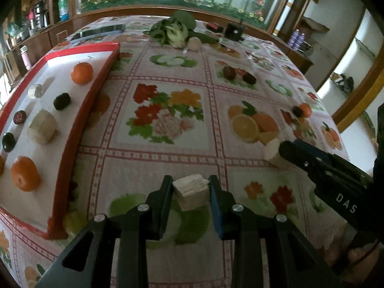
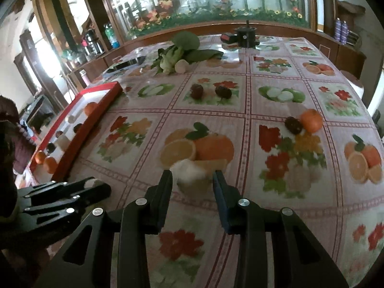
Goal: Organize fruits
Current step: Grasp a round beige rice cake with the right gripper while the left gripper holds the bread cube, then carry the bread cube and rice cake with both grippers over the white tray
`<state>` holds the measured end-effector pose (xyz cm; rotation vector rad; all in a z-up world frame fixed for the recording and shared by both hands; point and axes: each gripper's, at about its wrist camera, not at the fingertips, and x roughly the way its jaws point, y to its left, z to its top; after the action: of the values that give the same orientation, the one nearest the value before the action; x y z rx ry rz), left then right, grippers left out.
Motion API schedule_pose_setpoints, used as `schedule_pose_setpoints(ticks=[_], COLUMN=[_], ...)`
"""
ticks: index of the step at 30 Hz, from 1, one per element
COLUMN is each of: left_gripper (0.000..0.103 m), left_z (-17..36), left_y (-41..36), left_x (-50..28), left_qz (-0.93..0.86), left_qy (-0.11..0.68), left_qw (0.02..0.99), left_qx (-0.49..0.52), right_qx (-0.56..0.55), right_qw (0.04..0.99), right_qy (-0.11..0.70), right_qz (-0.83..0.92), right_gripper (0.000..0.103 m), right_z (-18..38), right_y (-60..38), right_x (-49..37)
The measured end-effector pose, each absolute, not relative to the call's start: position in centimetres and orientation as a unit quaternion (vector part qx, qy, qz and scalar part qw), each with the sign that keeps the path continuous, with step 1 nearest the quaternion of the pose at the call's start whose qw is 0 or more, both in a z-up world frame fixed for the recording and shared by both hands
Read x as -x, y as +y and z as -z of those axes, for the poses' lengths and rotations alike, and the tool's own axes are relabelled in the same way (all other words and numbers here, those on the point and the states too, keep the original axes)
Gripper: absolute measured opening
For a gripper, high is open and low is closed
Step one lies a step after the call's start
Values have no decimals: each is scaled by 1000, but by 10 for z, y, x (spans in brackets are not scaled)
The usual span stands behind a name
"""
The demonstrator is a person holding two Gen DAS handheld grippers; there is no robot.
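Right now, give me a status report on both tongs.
Left tongs shut on pale chunk. Right tongs shut on white piece. Red tray left, path open.

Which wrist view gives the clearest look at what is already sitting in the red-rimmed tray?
The left wrist view. There the red-rimmed tray fills the left side, its white floor open to the camera, with oranges, dark round fruits and pale chunks apart from one another. In the right wrist view the tray is small, seen from low down, its near rim hiding most contents.
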<state>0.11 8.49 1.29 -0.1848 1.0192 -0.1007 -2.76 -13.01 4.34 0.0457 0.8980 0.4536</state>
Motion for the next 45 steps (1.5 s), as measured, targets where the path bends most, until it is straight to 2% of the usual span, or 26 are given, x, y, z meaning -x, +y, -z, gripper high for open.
schedule_pose_setpoints(ticks=[7, 9, 13, 16, 18, 20, 27, 30, 38, 42, 45], left_gripper=[33, 33, 33, 33, 33, 33, 33, 33, 33, 33, 33], left_z=[-13, -12, -12, -12, -12, -12, -12, -14, -20, -17, -14], left_y=[85, 85, 84, 85, 85, 85, 89, 88, 87, 89, 92], left_x=[4, 5, 6, 6, 8, 8, 10, 12, 15, 16, 17], left_qz=[62, 66, 70, 72, 74, 75, 76, 78, 91, 90, 89], left_qy=[484, 482, 478, 476, 474, 473, 478, 475, 472, 478, 481], left_qw=[870, 871, 873, 874, 875, 876, 872, 874, 875, 872, 870], left_qx=[70, 69, 63, 64, 61, 59, 72, 70, 63, 62, 65], right_qx=[-17, -18, -10, 9, 28, 57, 10, -1, -2, 4, 20], right_qw=[871, 864, 860, 863, 866, 867, 865, 869, 866, 853, 858], right_qy=[443, 453, 456, 453, 446, 443, 453, 449, 456, 479, 471], right_qz=[-212, -220, -229, -225, -224, -220, -213, -208, -207, -206, -206], right_gripper=[36, 40, 42, 40, 33, 33, 31, 27, 27, 33, 33], right_z=[-42, -40, -34, -31, -32, -33, -38, -44, -44, -32, -28], right_y=[-127, -124, -115, -107, -100, -93, -107, -113, -112, -110, -111], right_x=[30, 29, 34, 36, 39, 44, 51, 56, 63, 65, 72])
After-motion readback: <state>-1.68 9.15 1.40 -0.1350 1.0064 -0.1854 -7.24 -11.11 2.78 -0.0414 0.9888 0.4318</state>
